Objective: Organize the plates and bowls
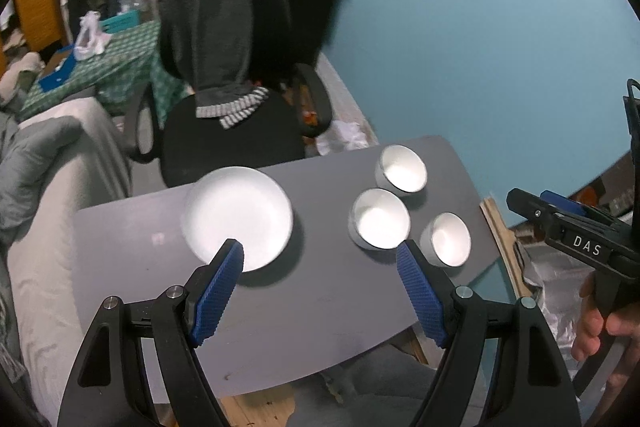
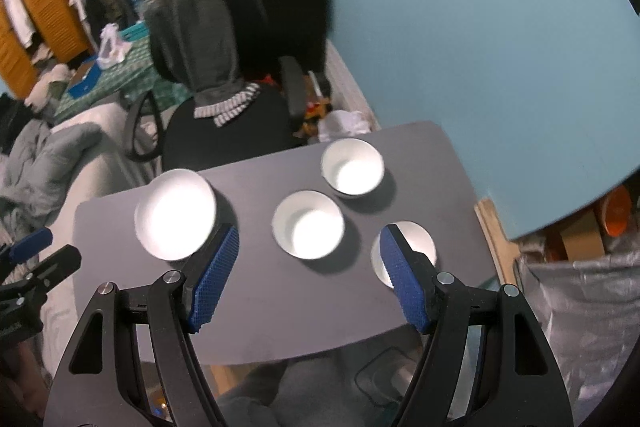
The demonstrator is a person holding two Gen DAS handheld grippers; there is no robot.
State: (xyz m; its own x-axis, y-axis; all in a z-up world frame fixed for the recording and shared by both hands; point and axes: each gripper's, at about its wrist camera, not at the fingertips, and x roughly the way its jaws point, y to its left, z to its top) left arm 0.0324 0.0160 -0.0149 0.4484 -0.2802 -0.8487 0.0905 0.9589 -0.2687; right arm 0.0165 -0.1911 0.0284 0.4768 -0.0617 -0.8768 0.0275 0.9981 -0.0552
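A white plate (image 1: pixel 238 217) lies on the left of the grey table (image 1: pixel 320 287). Three white bowls stand to its right: a far bowl (image 1: pixel 401 169), a middle bowl (image 1: pixel 379 219) and a near right bowl (image 1: pixel 446 239). My left gripper (image 1: pixel 320 255) is open and empty above the table's near half, its left finger over the plate's near rim. My right gripper (image 2: pixel 308 239) is open and empty above the table, with the plate (image 2: pixel 176 213), middle bowl (image 2: pixel 308 225), far bowl (image 2: pixel 352 167) and near right bowl (image 2: pixel 416 247) ahead of it.
A black office chair (image 1: pixel 236 123) with a grey hooded garment stands behind the table. A grey sofa (image 1: pixel 52 163) runs along the left. A teal wall (image 1: pixel 480 27) is at the right. A silver bag (image 2: pixel 576 307) sits right of the table.
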